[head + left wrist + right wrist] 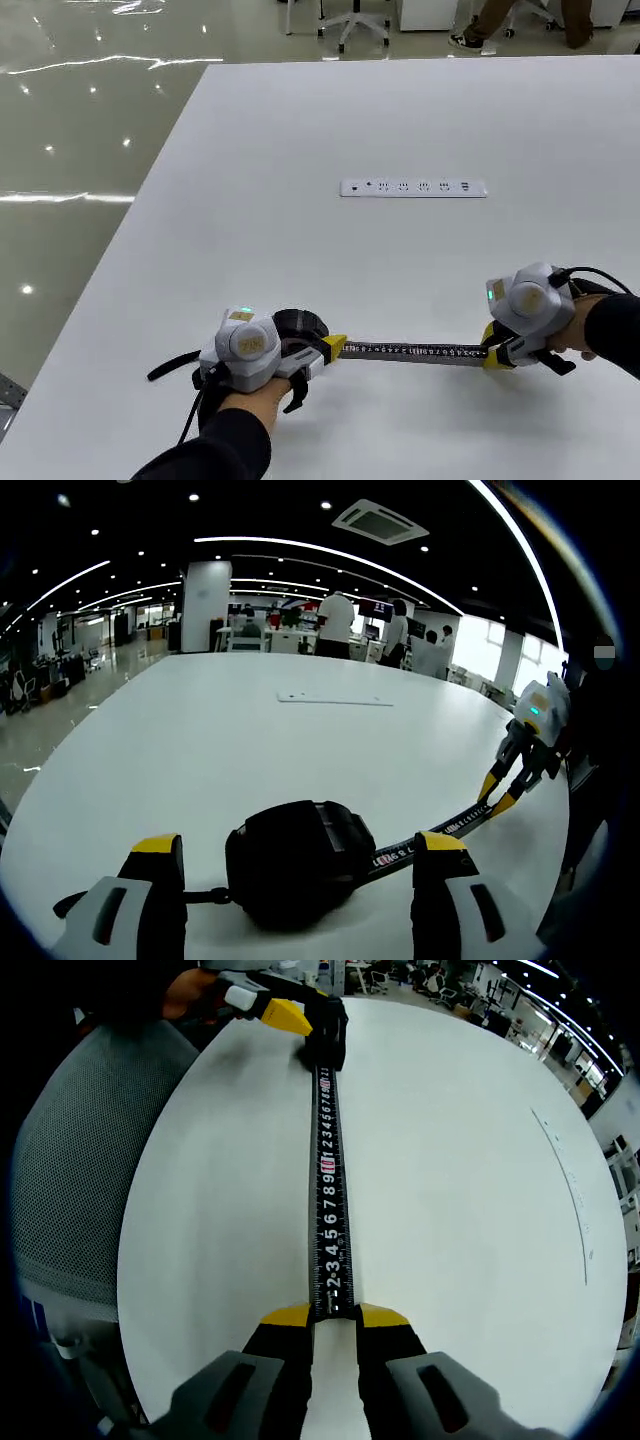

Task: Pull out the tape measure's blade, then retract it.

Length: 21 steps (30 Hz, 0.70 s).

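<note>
White table [300, 130]: one tape measure [300, 325]; left gripper [299, 843] spread astride it, right gripper [335, 1315] pinching blade [330, 1190].

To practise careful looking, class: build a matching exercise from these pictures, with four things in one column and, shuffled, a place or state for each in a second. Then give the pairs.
1. black round tape measure case
2. dark numbered blade
3. white flat power strip
4. right gripper

A. closed on the blade's end
B. lying alone farther out on the white table
C. between the jaws of the left gripper
D. stretched out from case to gripper

Pairs: 1-C, 2-D, 3-B, 4-A.
</note>
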Each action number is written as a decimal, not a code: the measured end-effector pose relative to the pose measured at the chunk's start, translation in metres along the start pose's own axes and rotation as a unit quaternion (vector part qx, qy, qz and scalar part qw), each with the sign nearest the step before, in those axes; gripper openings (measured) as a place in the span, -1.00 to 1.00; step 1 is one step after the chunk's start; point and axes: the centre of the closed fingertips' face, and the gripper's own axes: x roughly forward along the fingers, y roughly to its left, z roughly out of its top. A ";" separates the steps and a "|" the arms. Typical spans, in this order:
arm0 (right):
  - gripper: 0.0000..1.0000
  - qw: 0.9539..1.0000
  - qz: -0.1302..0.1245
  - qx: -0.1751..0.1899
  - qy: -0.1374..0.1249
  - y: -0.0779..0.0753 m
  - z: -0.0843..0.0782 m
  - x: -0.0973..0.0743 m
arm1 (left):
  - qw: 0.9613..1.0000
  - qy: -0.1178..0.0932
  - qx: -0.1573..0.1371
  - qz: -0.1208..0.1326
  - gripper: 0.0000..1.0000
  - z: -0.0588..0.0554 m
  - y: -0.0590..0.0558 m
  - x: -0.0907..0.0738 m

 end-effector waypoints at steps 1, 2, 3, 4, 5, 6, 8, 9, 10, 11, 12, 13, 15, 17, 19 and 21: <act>-0.77 1.000 -0.001 0.001 0.008 0.000 0.001 0.000 | 1.000 0.005 -0.013 -0.002 0.74 -0.003 -0.001 0.003; -0.77 1.000 0.001 0.003 0.013 -0.001 0.001 0.001 | 1.000 0.007 -0.021 -0.001 0.66 -0.005 0.000 0.004; -0.78 1.000 0.002 0.013 0.016 -0.001 0.000 0.001 | 1.000 0.008 -0.018 0.004 0.58 -0.006 0.001 0.005; -0.78 0.999 0.002 0.036 0.013 -0.001 -0.001 0.000 | 1.000 0.007 -0.017 0.009 0.53 -0.007 0.002 0.006; -0.78 0.999 0.001 0.033 0.011 -0.002 -0.001 0.000 | 1.000 0.009 -0.019 0.010 0.48 -0.008 0.002 0.008; -0.78 0.999 0.000 0.034 0.011 -0.001 -0.002 0.001 | 1.000 0.012 -0.022 0.011 0.42 -0.009 0.002 0.009; -0.79 0.999 -0.002 0.039 0.011 -0.002 -0.002 0.001 | 1.000 0.013 -0.026 0.009 0.34 -0.007 -0.002 0.013; -0.79 0.999 -0.004 0.043 0.013 -0.002 -0.002 0.001 | 0.999 0.012 -0.024 0.018 0.33 -0.006 0.000 0.014; -0.79 0.999 -0.006 0.048 0.016 -0.002 -0.003 0.002 | 0.999 0.013 -0.033 0.023 0.33 -0.005 0.001 0.015; -0.79 0.998 -0.008 0.055 0.018 -0.003 -0.003 0.002 | 0.999 0.014 -0.041 0.031 0.32 -0.005 0.004 0.015; -0.79 0.998 -0.008 0.063 0.021 -0.003 -0.002 0.002 | 0.999 0.018 -0.040 0.028 0.30 -0.006 0.003 0.015; -0.79 0.997 -0.009 0.069 0.022 -0.003 -0.002 0.002 | 0.999 0.020 -0.034 0.031 0.30 -0.006 0.003 0.015; -0.79 0.997 -0.008 0.078 0.024 -0.004 -0.003 0.003 | 0.999 0.031 -0.025 0.036 0.28 -0.007 0.002 0.015; -0.79 0.996 -0.010 0.089 0.017 -0.005 -0.001 0.003 | 0.998 0.045 0.012 0.040 0.25 -0.010 0.005 0.015; -0.80 0.995 -0.011 0.094 0.019 -0.005 -0.003 0.001 | 0.998 0.044 0.000 0.042 0.25 -0.010 0.003 0.016; -0.80 0.996 -0.010 0.088 0.018 -0.004 -0.003 0.001 | 0.998 0.041 0.004 0.041 0.25 -0.011 0.004 0.015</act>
